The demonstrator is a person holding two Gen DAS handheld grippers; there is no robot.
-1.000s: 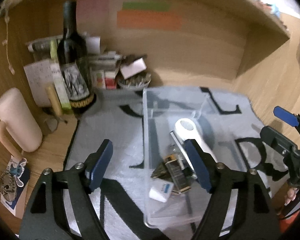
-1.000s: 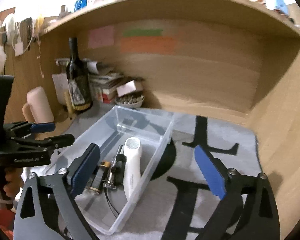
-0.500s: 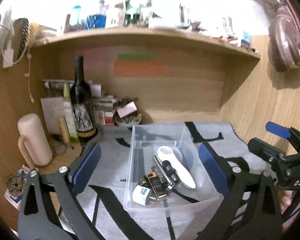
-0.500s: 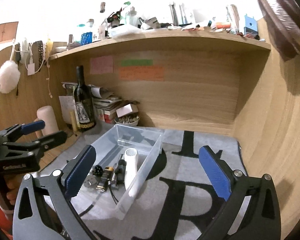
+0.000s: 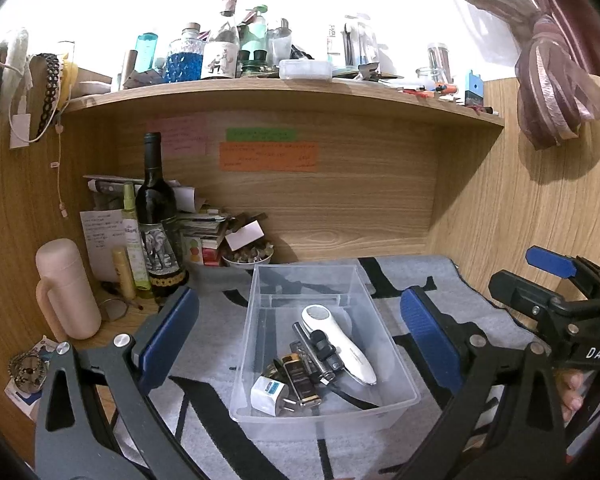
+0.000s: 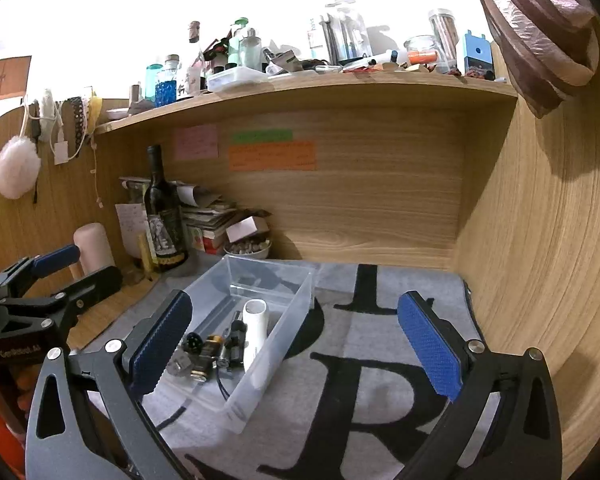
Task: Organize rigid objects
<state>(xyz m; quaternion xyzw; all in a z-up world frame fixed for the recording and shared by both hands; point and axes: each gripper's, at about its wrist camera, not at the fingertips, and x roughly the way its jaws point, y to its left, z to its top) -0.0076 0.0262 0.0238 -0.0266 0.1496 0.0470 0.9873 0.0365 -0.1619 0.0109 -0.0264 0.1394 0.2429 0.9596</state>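
The sorting appears to be at or near its end, judged from how things lie. A clear plastic bin [image 5: 325, 344] is seen standing on the grey lettered mat [image 5: 452, 292] that covers the tabletop, and the small rigid items are gathered inside it: a white handheld device [image 5: 340, 344] lying slantwise along the floor of the bin, a white plug adapter [image 5: 269, 394] at the near end, a dark lighter-like piece with a gold band [image 5: 300, 376], and a black cylindrical tool [image 5: 320, 350] between them, all touching or overlapping in a loose heap. A thin dark cord is seen trailing among them, though where it ends cannot be told. No loose item is seen left on the mat around the bin in either view. The left tongs [image 5: 298, 344] are held wide apart with nothing gripped, the bin merely framed between the blue pads without contact. The right tongs [image 6: 296, 344] are likewise spread fully and empty, held over bare mat just right of the bin. The clutter in the back corner, a wine bottle [image 5: 156, 216], a pink flask [image 5: 66, 290] and stacked papers, seems not to belong to the job. Little is judged to be left, unless the bin itself is still to be carried somewhere.
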